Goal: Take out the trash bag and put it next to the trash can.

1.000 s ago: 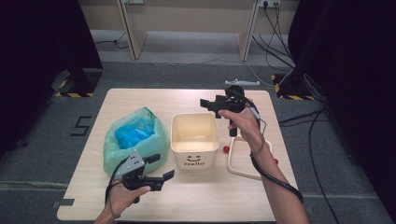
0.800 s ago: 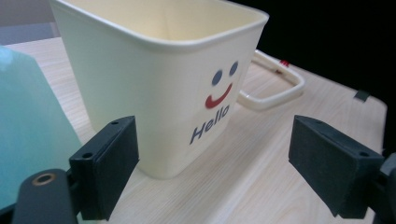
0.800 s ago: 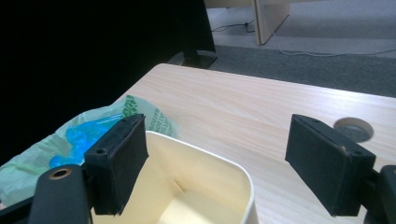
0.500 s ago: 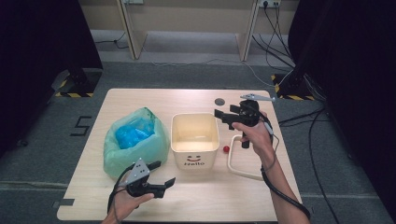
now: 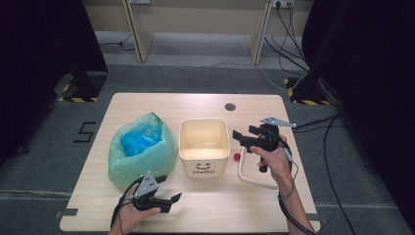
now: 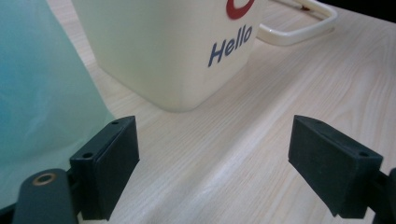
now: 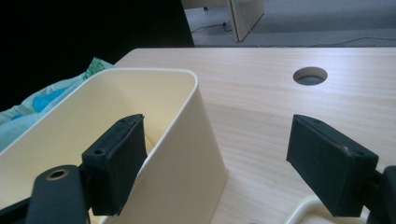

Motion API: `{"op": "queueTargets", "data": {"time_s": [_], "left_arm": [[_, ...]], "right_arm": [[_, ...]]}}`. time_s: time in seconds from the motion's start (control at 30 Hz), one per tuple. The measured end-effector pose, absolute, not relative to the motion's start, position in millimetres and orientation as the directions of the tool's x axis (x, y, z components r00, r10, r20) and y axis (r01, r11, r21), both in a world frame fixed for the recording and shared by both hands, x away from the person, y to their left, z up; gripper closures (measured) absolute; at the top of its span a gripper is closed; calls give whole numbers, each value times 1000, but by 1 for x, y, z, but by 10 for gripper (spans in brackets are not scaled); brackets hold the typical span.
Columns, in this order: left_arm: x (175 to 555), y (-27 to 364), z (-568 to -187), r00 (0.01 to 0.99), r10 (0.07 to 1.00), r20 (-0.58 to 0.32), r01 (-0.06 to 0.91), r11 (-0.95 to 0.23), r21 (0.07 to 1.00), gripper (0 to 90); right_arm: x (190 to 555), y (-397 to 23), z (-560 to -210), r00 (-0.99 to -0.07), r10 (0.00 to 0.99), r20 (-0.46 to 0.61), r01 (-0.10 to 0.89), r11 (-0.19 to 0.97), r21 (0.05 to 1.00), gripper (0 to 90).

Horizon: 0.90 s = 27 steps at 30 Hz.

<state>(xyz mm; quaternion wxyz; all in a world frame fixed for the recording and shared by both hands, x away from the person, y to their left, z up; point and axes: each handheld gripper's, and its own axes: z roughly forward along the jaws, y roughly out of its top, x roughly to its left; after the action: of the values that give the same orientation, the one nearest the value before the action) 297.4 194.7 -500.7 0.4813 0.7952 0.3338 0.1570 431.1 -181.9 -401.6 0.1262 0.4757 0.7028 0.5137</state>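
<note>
Bin (image 5: 204, 147) upright, mouth up, "Hello" side toward person, both claws gaping wide, empty.

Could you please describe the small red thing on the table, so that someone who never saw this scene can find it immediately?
Start from the light wooden table and find the cream plastic bin with "Hello" printed on it near its middle. Just at its right foot, before the cream loop-shaped handle lying flat, sits a tiny red ball. It is the one red loose item there.
</note>
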Motion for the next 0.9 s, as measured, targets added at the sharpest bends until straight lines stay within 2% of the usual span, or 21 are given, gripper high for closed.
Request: {"op": "queueTargets", "data": {"time_s": [0.4, 0.57, 0.9], "left_arm": [[299, 197, -511, 727, 686, -33, 411, -397, 821, 156], [300, 196, -515, 735, 678, 15, 408, -459, 789, 157], [302, 196, -521, 735, 676, 62, 404, -509, 760, 160]], "right_arm": [[416, -189, -432, -487, 829, 277, 578, 69, 813, 191], [412, -197, -440, -468, 846, 256, 590, 84, 803, 181], [411, -216, -457, -410, 892, 192, 606, 109, 788, 180]]}}
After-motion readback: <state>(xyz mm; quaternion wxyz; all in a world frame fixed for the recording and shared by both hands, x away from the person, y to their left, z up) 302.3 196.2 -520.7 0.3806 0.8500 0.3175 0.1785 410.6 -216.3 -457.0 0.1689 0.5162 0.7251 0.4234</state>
